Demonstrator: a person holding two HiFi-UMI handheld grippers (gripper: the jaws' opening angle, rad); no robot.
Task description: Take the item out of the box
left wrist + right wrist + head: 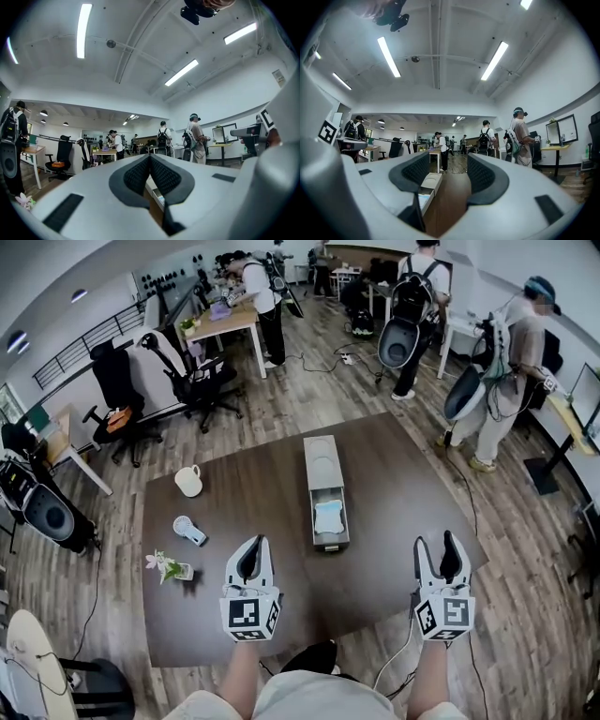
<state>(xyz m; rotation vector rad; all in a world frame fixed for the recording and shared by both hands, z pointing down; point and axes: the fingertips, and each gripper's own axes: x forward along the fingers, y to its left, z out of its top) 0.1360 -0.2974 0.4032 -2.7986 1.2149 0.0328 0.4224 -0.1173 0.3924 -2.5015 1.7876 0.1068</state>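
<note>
Dark brown tabletop (pixel 375 474) seen from steeply above, with wood flooring all round. At its middle, a long grey box (pixel 323 460) lying lengthwise away from the person, far half covered, near half open. Inside the open near half, a pale blue-white item (pixel 329 517), lying flat within the box walls and touched by neither gripper.

Left gripper (pixel 253 545) at the near left of the tabletop, well apart from the box. Jaws pressed together in the left gripper view (pixel 150 161), pads meeting at the tips with nothing between them. Below the tips, through the gap, a sliver of the box (pixel 153 191) ahead.

Right gripper (pixel 437 542) near the tabletop's near right corner, also well apart from the box. Jaws wide apart in the right gripper view (pixel 449 171), holding nothing, only bare tabletop between them. Just past the left pad, the box (pixel 427 180) with the item (pixel 423 199) in its near end.

On the left part of the tabletop, a cream mug (pixel 188 480), nearer in a small white and blue gadget (pixel 190 531), and nearest a little potted flower sprig (pixel 169 566). All three well apart from the box.

Beyond the tabletop, black office chairs (pixel 197 381) and several people standing (pixel 412 306) about the room.
</note>
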